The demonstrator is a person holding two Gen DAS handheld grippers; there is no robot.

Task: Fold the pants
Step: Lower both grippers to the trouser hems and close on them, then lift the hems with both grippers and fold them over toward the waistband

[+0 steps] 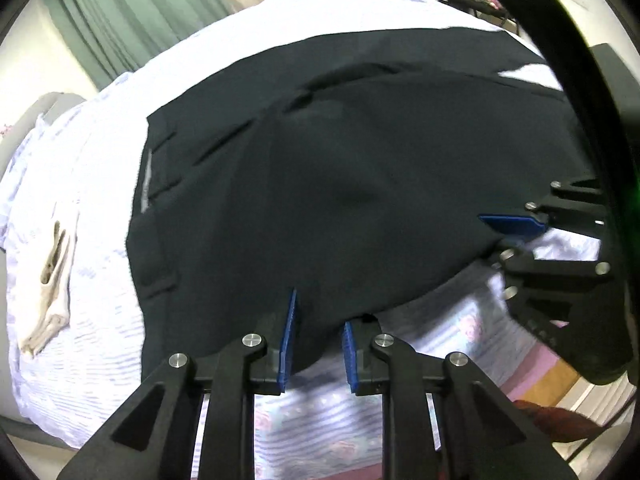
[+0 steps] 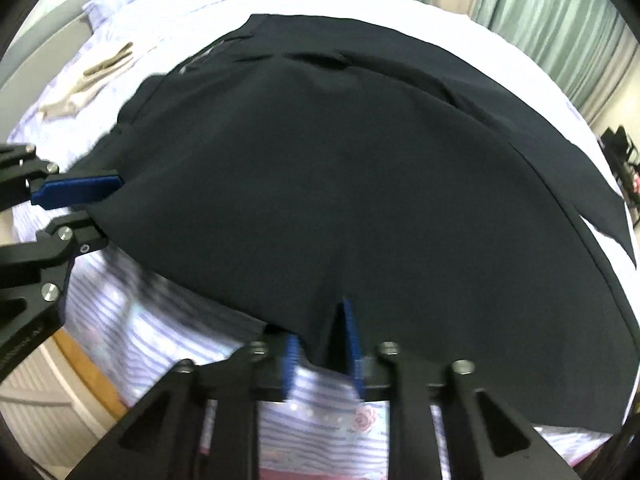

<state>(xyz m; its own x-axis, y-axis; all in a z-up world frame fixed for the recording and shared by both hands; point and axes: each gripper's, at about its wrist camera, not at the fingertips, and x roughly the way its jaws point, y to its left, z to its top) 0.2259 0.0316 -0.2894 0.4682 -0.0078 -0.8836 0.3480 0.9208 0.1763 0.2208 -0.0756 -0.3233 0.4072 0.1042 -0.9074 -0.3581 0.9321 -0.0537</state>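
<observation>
Left gripper [image 1: 318, 336], right gripper [image 2: 322, 350] pinch pants [image 1: 340, 184] edge.

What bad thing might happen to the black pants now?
The left claw and right claw each seem to pinch only the near edge of the pants, so the cloth might slip out. That edge hangs near the bed's side and could slide off. The pants might also drag over the beige cloth.
</observation>
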